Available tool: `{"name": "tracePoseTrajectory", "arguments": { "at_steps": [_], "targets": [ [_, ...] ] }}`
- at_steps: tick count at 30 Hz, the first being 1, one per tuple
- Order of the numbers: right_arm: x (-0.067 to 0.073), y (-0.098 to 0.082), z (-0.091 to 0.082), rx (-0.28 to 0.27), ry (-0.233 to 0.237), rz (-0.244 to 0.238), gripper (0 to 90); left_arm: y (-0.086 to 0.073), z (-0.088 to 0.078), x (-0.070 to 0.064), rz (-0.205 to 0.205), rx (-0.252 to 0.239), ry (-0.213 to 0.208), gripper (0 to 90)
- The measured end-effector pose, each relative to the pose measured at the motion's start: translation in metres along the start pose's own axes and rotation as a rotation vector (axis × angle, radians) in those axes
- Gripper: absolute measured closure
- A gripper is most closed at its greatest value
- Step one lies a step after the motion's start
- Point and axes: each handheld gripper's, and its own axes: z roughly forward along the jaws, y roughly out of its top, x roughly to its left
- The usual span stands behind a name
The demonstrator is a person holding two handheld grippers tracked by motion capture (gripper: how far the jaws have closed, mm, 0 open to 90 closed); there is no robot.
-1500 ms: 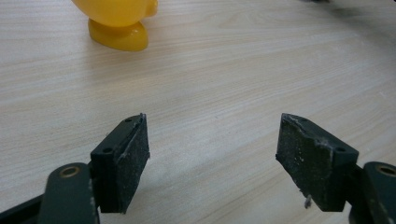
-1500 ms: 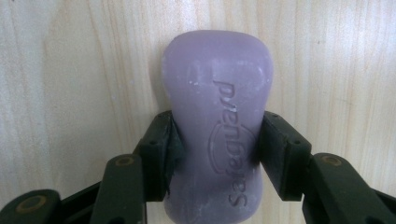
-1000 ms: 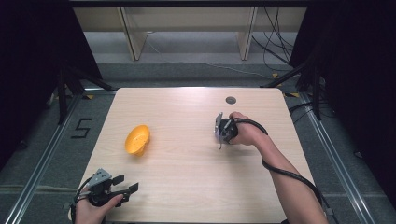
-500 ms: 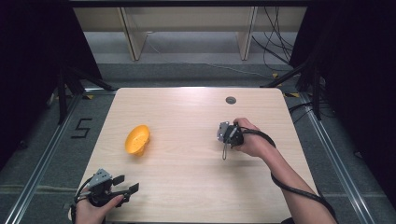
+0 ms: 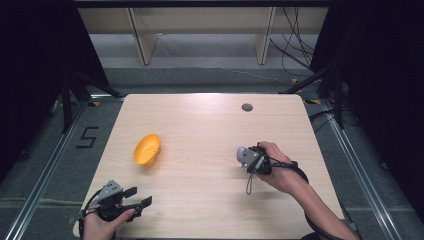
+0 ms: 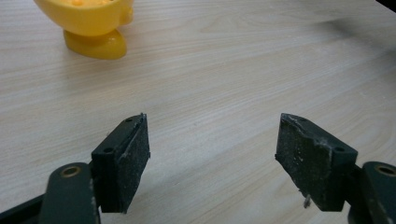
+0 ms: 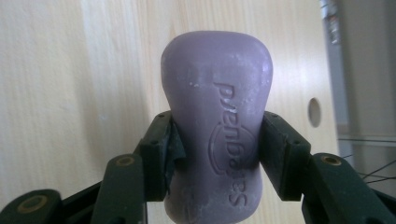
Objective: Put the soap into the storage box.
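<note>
The right gripper [image 7: 217, 140] is clamped on a waisted purple soap bar [image 7: 217, 121], both pads pressing its narrow middle. Since 1 second ago it has carried the bar toward the table's near right side. The left gripper [image 6: 212, 163] rests agape, holding nothing, near the yellow plastic soap dish [image 5: 147, 149], probably the bar's destination.
</note>
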Motion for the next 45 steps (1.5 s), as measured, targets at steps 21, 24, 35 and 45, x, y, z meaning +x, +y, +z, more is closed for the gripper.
{"name": "tracePoseTrajectory", "arguments": {
  "at_steps": [21,24,35,45],
  "targets": [
    [0.052,0.014,-0.057,-0.066,-0.125,-0.043,50.5,0.075,0.042,-0.057,0.165,0.019,-0.2,26.8],
    [0.06,0.013,-0.063,-0.067,-0.13,-0.003,50.5,0.086,0.049,-0.068,0.192,0.015,-0.211,26.8],
    [0.074,0.015,-0.078,-0.088,-0.165,0.03,50.5,0.113,0.071,-0.101,0.25,0.044,-0.285,27.2],
    [0.079,0.017,-0.08,-0.106,-0.175,0.006,50.5,0.131,0.085,-0.131,0.275,0.045,-0.356,27.2]
  ]
}}
